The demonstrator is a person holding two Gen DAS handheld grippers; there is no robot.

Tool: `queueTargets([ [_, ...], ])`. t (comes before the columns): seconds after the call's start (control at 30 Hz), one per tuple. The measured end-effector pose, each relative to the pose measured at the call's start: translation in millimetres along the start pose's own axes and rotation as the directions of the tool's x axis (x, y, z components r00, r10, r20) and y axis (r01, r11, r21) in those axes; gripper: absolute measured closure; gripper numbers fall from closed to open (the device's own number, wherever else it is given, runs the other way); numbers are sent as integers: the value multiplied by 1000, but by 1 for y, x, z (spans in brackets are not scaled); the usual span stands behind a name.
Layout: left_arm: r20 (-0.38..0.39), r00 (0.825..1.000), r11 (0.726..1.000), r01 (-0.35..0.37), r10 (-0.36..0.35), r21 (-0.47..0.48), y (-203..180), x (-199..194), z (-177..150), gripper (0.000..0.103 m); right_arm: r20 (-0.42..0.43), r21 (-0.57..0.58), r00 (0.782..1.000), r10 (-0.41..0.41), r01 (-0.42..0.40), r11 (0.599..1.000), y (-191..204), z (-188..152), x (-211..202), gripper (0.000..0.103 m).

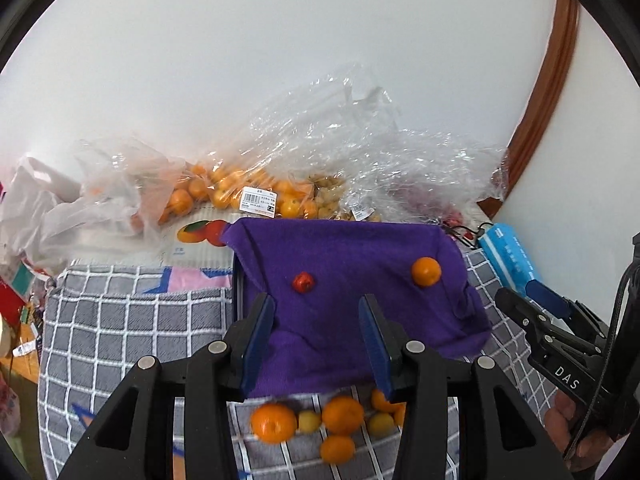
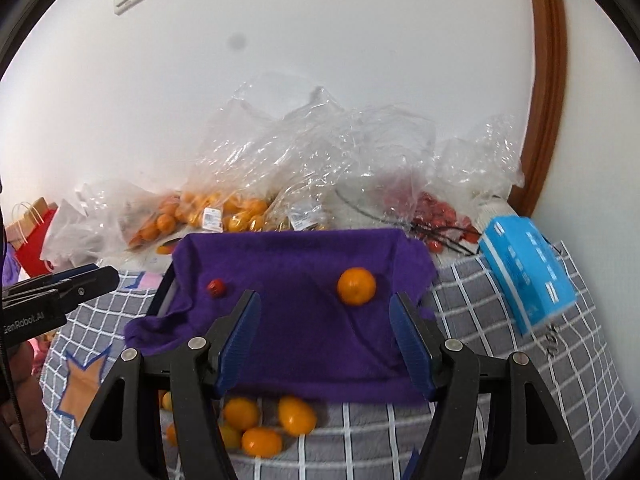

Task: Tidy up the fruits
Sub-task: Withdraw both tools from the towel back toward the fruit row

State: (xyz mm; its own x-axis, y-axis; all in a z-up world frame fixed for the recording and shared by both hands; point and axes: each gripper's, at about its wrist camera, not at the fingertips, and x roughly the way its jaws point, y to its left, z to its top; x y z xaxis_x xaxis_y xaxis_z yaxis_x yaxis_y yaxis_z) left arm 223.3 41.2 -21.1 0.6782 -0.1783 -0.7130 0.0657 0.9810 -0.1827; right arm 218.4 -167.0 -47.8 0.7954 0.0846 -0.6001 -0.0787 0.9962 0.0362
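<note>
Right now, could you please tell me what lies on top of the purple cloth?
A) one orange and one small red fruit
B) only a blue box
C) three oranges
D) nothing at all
A: a single orange and a small red fruit sit apart on the purple cloth; the other oranges lie in front of it.

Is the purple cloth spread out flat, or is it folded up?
Spread out. The purple cloth lies open over a tray-like frame, one thickness, edges draping. An orange and a small red fruit rest on top.
</note>
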Motion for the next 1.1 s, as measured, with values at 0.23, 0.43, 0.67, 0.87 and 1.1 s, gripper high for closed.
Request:
queueTargets([
  [0.23,1,1000,1000,-9,9,-18,2,-26,-21,59,-2,-15,1000,4,-4,1000,3,-20,-33,36],
  [0.43,24,999,999,-32,33,-43,5,-46,-41,49,-18,-5,1000,23,-23,1000,1,-35,-45,36],
  [0.67,30,998,995,-51,53,-89,14,-50,-64,43,-39,-13,999,36,-36,999,-1,-58,-46,35],
  [0.87,5,997,991,-76,77,-114,26,-43,-82,41,-57,-8,998,34,-34,999,-8,-79,-36,30],
  [1.1,-65,994,986,-93,85,-138,38,-24,-102,41,-97,-27,994,45,-48,998,-4,-103,-18,30],
])
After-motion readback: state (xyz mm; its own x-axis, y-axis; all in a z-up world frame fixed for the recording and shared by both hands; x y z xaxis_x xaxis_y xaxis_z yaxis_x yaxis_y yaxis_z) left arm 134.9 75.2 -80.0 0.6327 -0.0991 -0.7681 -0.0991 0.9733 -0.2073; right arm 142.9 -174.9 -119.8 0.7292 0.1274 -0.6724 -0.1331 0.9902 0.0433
